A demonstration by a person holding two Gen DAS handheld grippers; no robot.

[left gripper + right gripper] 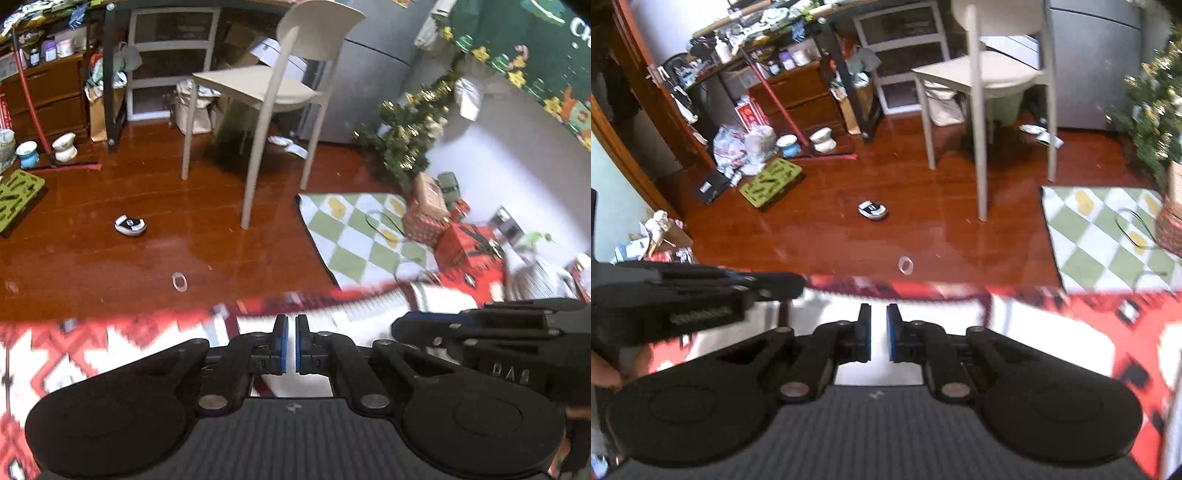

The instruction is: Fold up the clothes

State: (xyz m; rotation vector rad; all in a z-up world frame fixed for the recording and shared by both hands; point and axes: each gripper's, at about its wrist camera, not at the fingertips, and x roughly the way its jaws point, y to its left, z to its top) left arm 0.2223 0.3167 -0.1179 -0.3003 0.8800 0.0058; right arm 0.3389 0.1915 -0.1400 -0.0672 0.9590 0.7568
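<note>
A white garment (369, 308) with fine stripes lies blurred on a red-and-white patterned cloth (122, 339) below both grippers. My left gripper (290, 321) has its blue-padded jaws drawn to a narrow slit with white fabric showing in it. My right gripper (878, 310) stands the same way over the white garment (1034, 332). The two grippers are side by side and close: the right gripper (480, 332) shows at the right of the left wrist view, the left gripper (683, 299) at the left of the right wrist view. Where the fabric meets the pads is hidden.
Beyond the cloth's edge is a wooden floor (960, 229) with a beige chair (266, 92), a small white device (130, 225), a ring (179, 281) and a green checked mat (354, 229). Red gift boxes (465, 247) and a small tree (410, 133) stand at the right.
</note>
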